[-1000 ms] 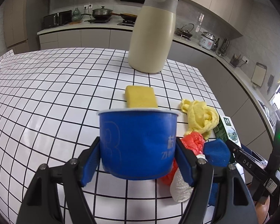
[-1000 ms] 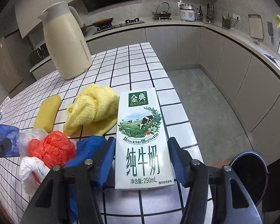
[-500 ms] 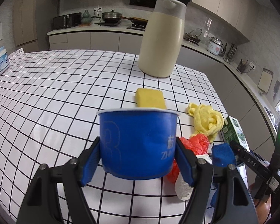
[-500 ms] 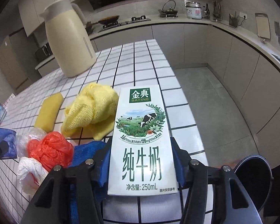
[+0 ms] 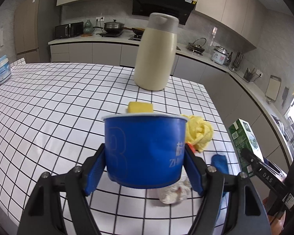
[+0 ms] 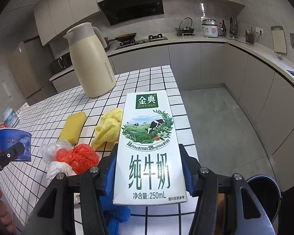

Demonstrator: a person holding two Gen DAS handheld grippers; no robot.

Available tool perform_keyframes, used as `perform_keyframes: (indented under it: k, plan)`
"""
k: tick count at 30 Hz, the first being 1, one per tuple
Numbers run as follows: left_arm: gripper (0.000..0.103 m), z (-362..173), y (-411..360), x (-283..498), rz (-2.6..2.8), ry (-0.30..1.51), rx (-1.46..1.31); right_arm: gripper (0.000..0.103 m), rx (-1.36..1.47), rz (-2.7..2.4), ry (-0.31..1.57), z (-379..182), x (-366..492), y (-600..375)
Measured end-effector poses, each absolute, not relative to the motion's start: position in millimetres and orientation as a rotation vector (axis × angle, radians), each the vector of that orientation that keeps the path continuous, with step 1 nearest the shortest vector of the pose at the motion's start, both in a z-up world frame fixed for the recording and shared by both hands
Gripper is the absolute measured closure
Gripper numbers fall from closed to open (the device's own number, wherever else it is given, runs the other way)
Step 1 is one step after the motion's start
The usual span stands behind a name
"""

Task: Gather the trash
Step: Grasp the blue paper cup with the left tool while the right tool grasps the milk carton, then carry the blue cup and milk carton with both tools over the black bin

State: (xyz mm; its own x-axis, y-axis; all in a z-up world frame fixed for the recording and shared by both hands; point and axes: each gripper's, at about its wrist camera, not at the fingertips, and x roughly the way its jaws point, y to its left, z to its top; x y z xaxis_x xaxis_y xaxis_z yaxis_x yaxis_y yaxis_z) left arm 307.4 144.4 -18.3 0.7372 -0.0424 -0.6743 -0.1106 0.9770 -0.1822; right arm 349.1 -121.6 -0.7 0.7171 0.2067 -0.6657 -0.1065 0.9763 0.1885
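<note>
The blue fingers [image 5: 95, 173] of the left gripper [image 5: 145, 171] squeeze the blue cup [image 5: 145, 150] from both sides and hold it up off the table [image 5: 49, 117]. The right gripper [image 6: 149, 173] has its fingers pressed on the milk box [image 6: 150, 146] and holds it up too. So two bits of trash are picked up, one in each gripper.

A dark bin [image 6: 264, 193] sits low on the floor by the right gripper. I think both things go in there next, so nothing is thrown away yet.

Left on the table, close by, are one blue cloth [image 6: 115, 213], one red bag [image 6: 80, 157] and some white crumpled bags [image 6: 57, 169], touching each other. A bit farther are one yellow cloth [image 6: 107, 128] and one yellow sponge [image 6: 73, 126]. Far back stand one big cream jug [image 6: 91, 66] and one small white jar [image 5: 1, 72].
</note>
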Motion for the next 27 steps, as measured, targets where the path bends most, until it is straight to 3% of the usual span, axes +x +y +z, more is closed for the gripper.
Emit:
perform_keyframes:
  k: [27]
  plan:
    - [0.028, -13.6, -25.2, 269.1, -0.198, 0.763, -0.146, 0.045, 0.183, 0.089, 0.74, 12.8, 246.7, -250.6]
